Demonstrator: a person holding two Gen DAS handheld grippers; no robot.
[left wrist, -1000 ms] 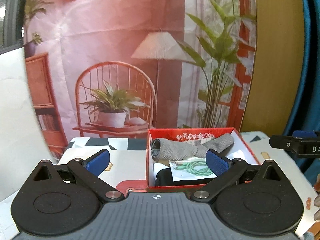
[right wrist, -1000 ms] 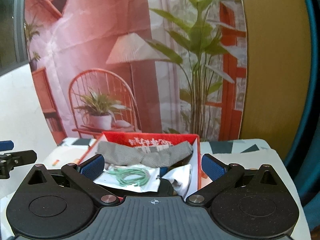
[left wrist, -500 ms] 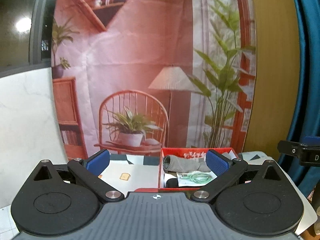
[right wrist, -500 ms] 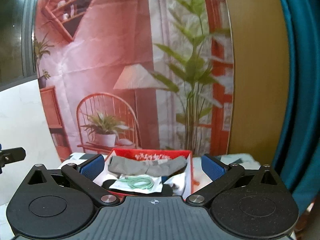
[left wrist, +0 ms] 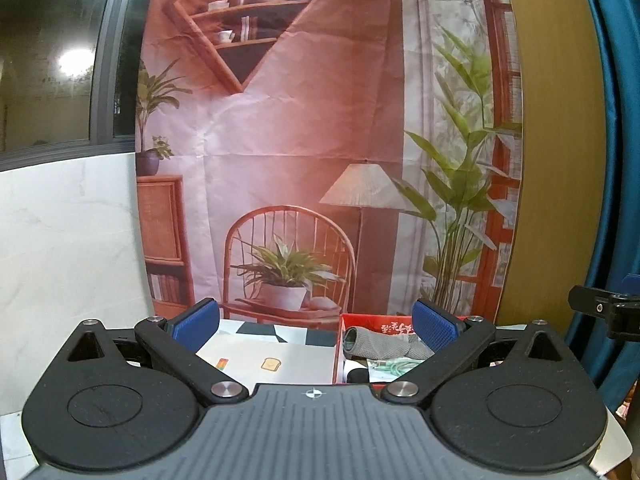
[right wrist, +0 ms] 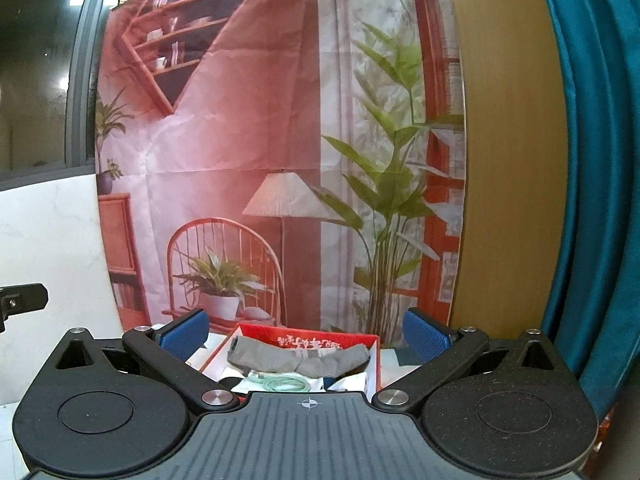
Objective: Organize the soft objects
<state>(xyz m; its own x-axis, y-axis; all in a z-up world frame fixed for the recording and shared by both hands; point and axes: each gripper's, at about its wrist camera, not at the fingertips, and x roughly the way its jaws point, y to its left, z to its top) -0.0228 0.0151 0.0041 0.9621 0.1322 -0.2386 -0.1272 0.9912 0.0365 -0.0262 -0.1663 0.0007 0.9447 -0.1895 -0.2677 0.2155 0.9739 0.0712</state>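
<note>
Left claw (left wrist: 315,320) gapes wide, low in its frame, holding nothing. At lower right, the red box (left wrist: 338,354) on the worktop (left wrist: 276,350) holds a grey sock (left wrist: 380,345), likely light and limp; pinch its rolled cuff.

Right claw (right wrist: 305,328) is equally wide and empty. Bottom centre, the sock (right wrist: 300,360) drapes over a green cable (right wrist: 280,382) inside the box (right wrist: 308,336).

Printed backdrop (left wrist: 304,128) — chair, lamp, plants — hangs before a dark window (left wrist: 52,52); teal curtain (right wrist: 592,160) at right.
</note>
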